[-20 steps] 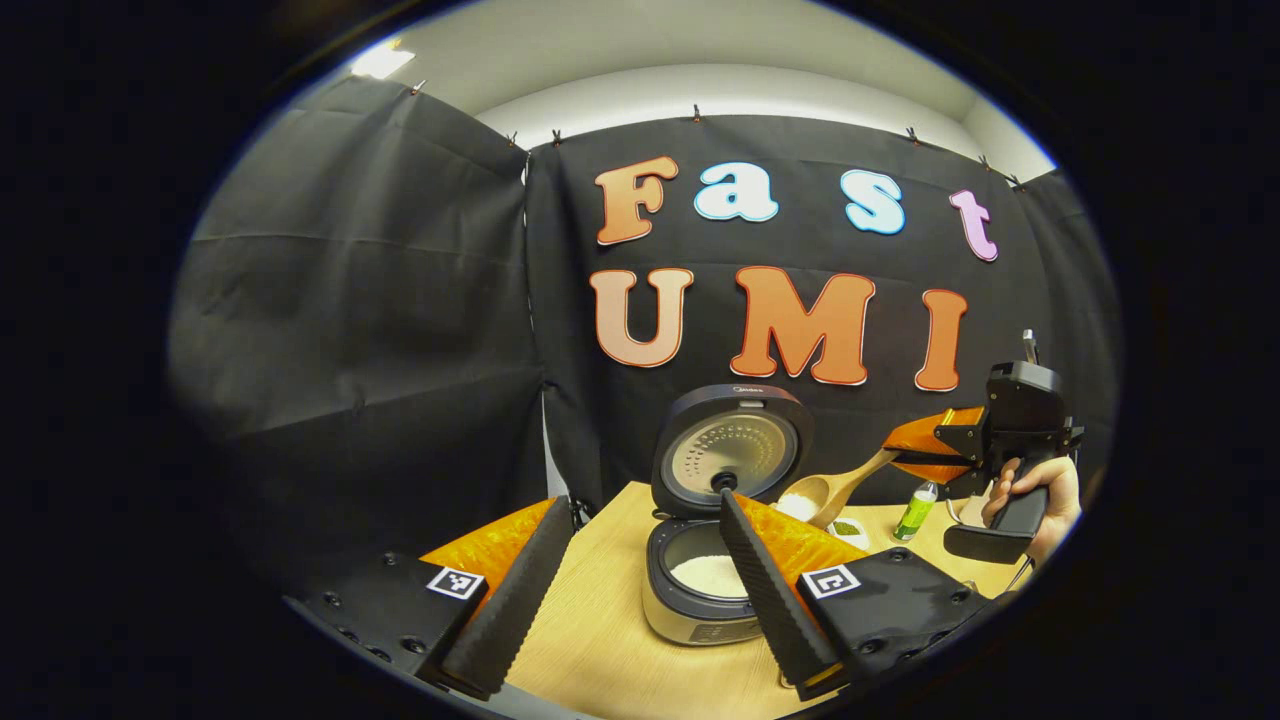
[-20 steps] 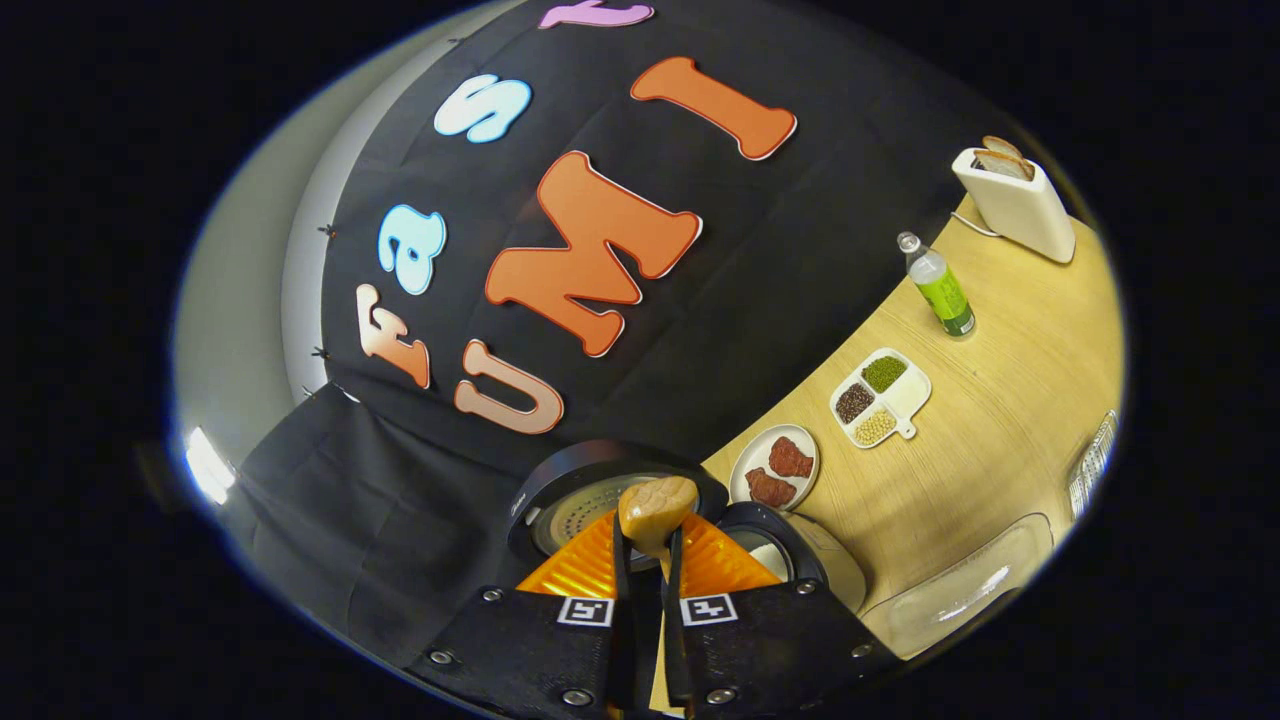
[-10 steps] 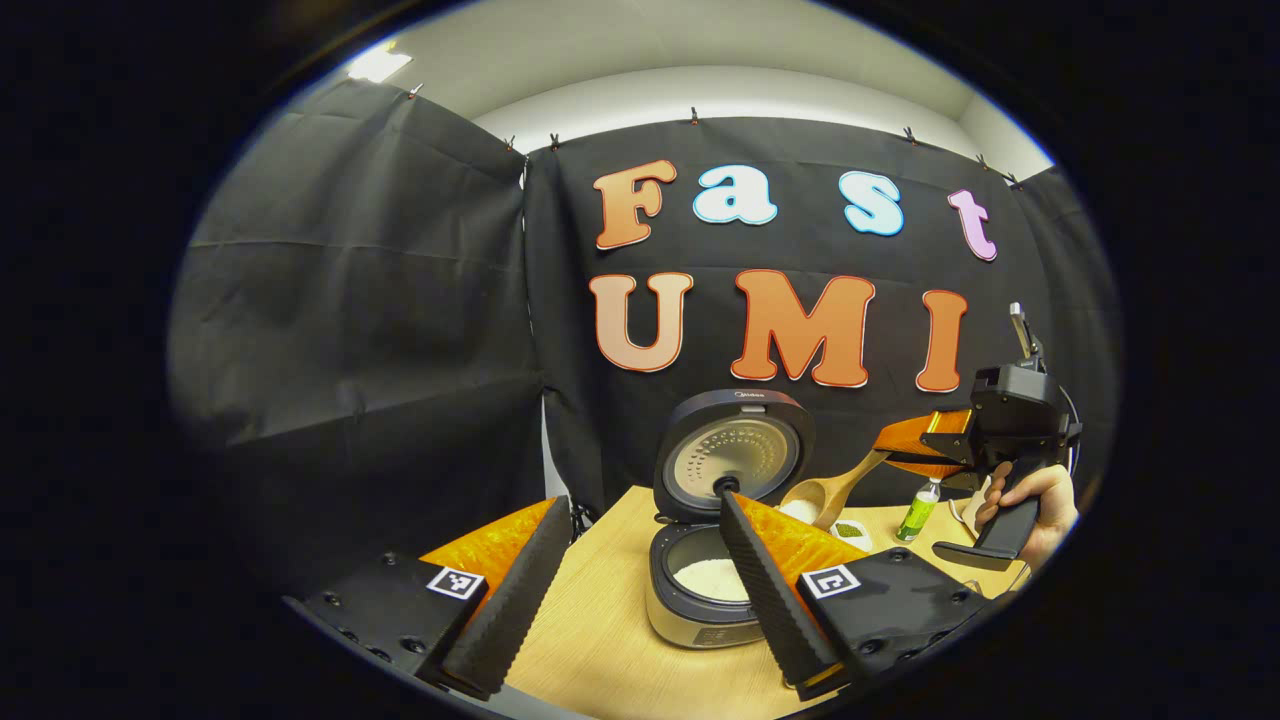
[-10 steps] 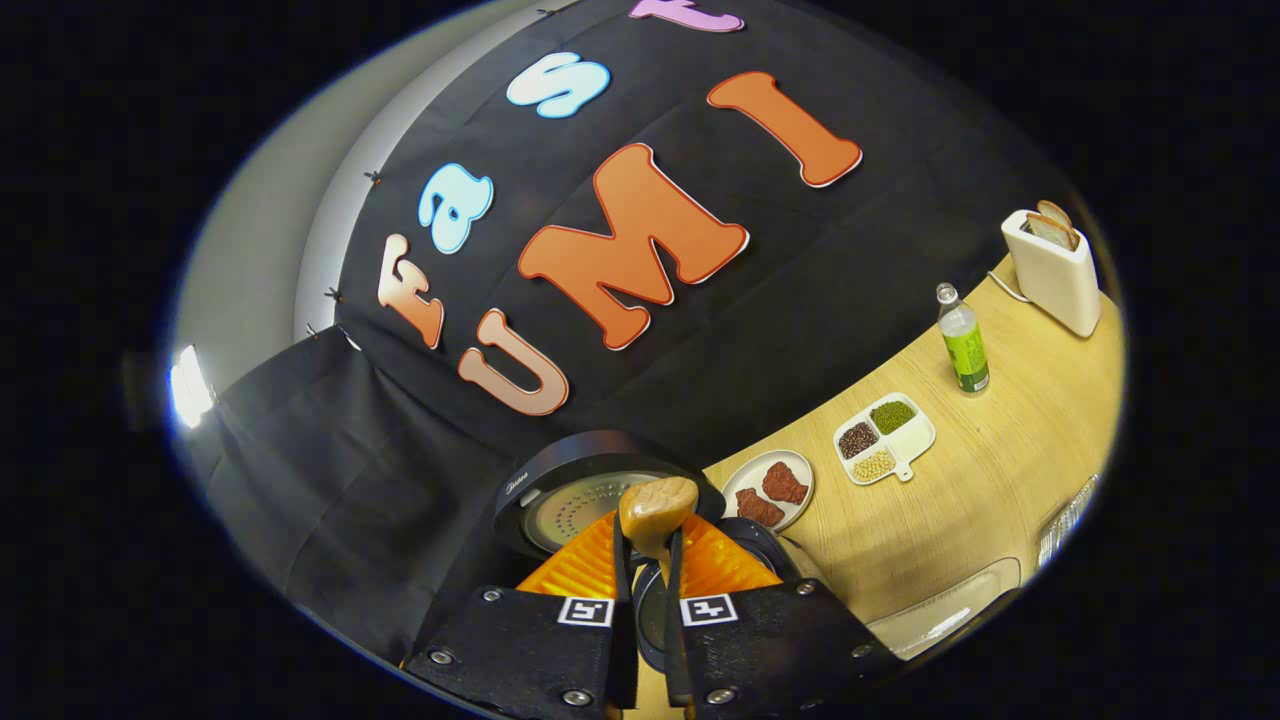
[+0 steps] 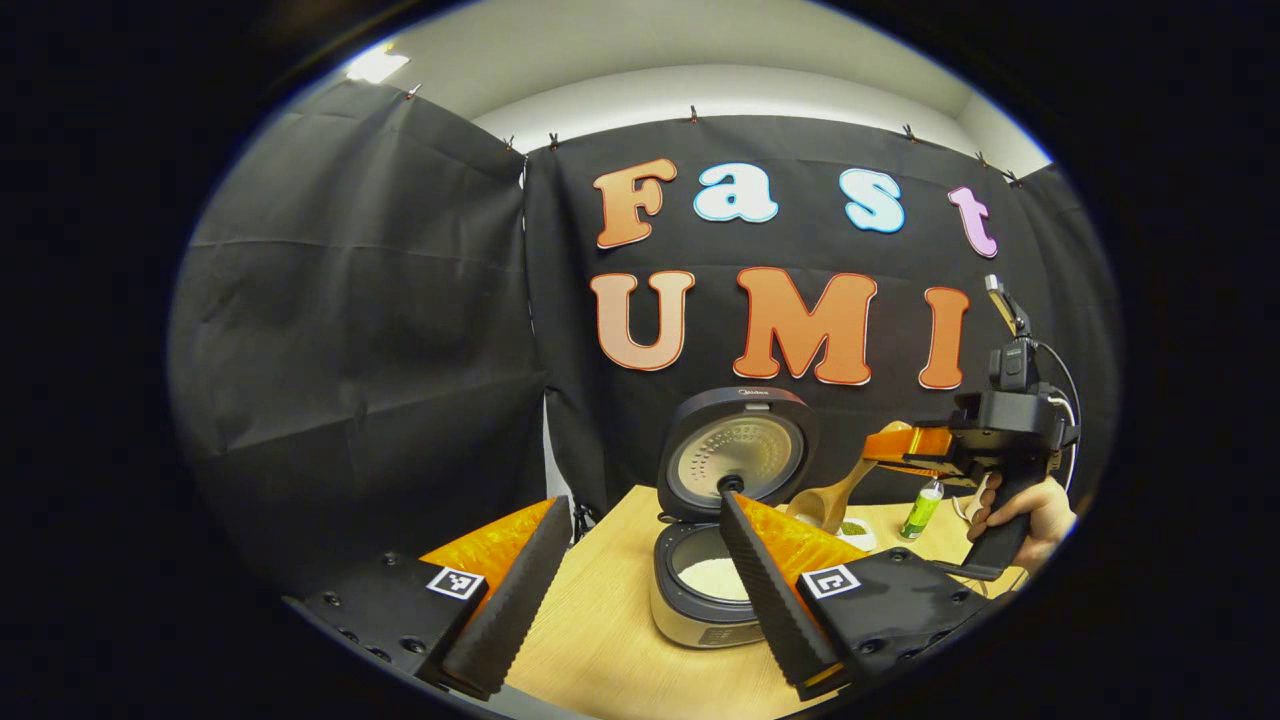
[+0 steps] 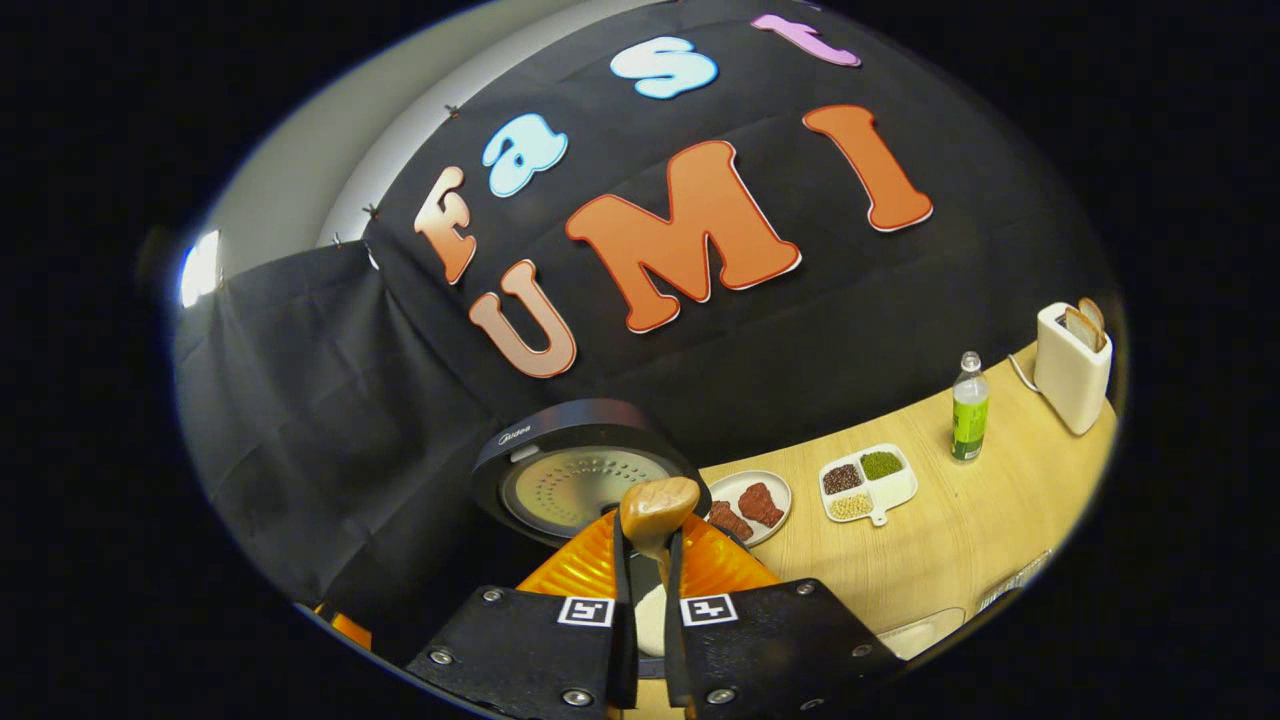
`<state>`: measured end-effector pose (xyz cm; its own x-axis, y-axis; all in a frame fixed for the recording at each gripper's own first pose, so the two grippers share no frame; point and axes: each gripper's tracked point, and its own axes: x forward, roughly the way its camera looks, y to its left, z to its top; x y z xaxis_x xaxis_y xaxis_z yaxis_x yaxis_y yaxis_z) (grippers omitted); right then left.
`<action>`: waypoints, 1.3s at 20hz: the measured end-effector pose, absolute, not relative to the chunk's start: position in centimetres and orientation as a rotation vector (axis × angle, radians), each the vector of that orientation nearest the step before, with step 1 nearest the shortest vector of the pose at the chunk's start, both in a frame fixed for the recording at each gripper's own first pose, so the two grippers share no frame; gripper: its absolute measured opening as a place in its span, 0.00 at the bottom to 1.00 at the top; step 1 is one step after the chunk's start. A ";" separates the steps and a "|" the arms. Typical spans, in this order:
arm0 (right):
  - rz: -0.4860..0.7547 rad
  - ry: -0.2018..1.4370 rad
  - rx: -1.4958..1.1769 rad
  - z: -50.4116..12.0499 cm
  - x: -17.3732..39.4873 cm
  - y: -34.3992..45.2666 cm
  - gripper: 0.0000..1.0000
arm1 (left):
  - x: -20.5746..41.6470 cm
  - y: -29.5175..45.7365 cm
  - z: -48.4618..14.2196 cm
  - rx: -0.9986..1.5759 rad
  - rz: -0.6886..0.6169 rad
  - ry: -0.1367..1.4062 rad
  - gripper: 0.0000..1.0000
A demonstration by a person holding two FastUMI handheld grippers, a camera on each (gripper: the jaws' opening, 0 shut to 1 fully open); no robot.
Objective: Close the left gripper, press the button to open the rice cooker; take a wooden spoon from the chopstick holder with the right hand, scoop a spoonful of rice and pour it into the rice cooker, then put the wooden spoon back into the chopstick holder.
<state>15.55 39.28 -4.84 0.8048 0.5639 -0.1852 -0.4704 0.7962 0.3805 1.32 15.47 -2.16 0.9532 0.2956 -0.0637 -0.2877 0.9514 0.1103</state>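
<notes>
Spoon: I see smooth wood on the wooden spoon [image 6: 657, 507]
Counter [image 6: 960, 520]: matt wood grain
Rice cooker [image 5: 712, 560] lid: glossy, perforated metal inside

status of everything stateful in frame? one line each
rice cooker: lid up, rice inside
wooden spoon: gripped by the handle, bowl beside the raised lid
right gripper: shut on the spoon
left gripper: open, holding nothing
toaster: bread in the slots
bottle: upright, capped
</notes>
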 end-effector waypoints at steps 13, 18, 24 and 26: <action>0.625 0.164 -0.048 -4.7 13.9 43.0 0.10 | 1.1 16.5 -2.4 0.113 0.315 0.077 0.98; 0.645 0.205 -0.022 -5.7 13.7 42.8 0.10 | 0.9 17.0 -2.4 0.116 0.318 0.079 0.98; 0.589 0.224 0.101 -3.8 13.7 37.7 0.10 | 1.1 17.3 -2.5 0.098 0.308 0.077 0.98; 0.556 0.214 0.116 -3.4 13.6 34.9 0.10 | 1.4 17.2 -2.4 0.097 0.301 0.073 0.98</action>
<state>13.63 34.89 -3.40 0.8277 0.5349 -0.1694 -0.5109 0.8433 0.1665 1.36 17.24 -2.45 0.9526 0.2989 -0.0571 -0.2919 0.9505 0.1065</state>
